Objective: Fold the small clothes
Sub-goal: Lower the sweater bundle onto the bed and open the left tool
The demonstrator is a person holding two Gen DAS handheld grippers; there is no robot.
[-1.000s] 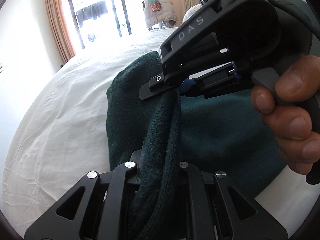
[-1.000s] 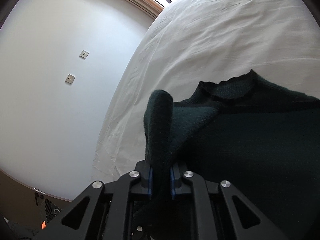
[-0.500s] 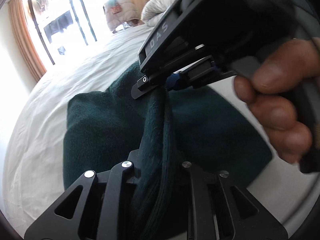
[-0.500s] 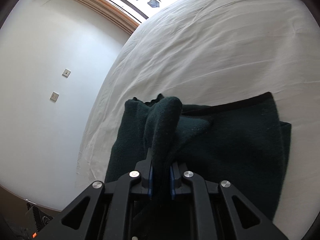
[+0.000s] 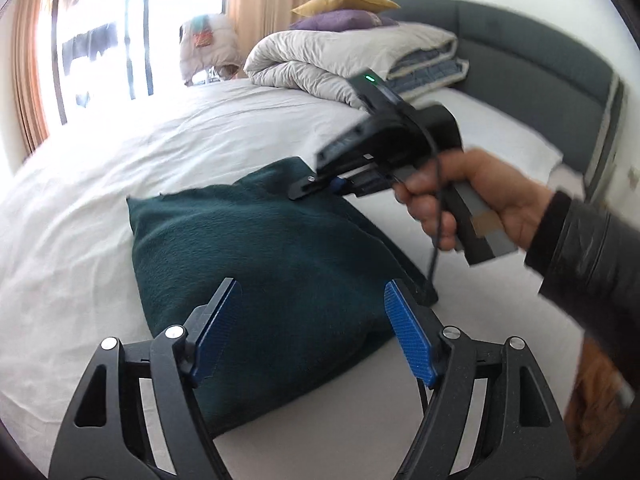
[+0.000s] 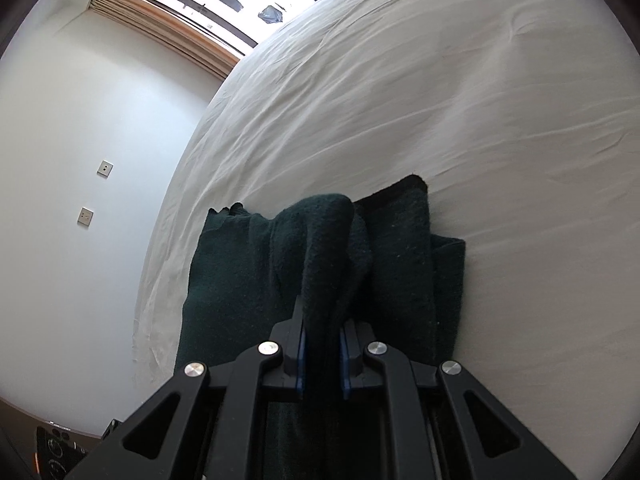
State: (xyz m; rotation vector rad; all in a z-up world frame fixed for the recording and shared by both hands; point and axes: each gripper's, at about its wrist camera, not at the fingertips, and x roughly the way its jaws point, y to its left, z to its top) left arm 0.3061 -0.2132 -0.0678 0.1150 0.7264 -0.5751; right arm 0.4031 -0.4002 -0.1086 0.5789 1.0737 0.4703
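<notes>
A dark green knitted garment [image 5: 272, 264] lies folded into a rough square on the white bed sheet [image 5: 100, 184]. My left gripper [image 5: 312, 332] is open and empty, just above the garment's near edge, blue pads [image 5: 408, 336] showing. My right gripper [image 5: 316, 188] is at the garment's far corner in the left wrist view. In the right wrist view the right gripper [image 6: 322, 344] is shut on a raised fold of the garment [image 6: 328, 240], the rest of the cloth lying flat beneath.
A rolled duvet [image 5: 344, 60] with purple and yellow pillows lies at the head of the bed by a grey headboard [image 5: 540, 64]. A window with curtains [image 5: 100, 48] is at the far side. A white wall [image 6: 80, 160] runs beside the bed.
My left gripper has let go of the garment, opened and pulled back. The garment has dropped flat onto the bed. My right gripper still holds its fold.
</notes>
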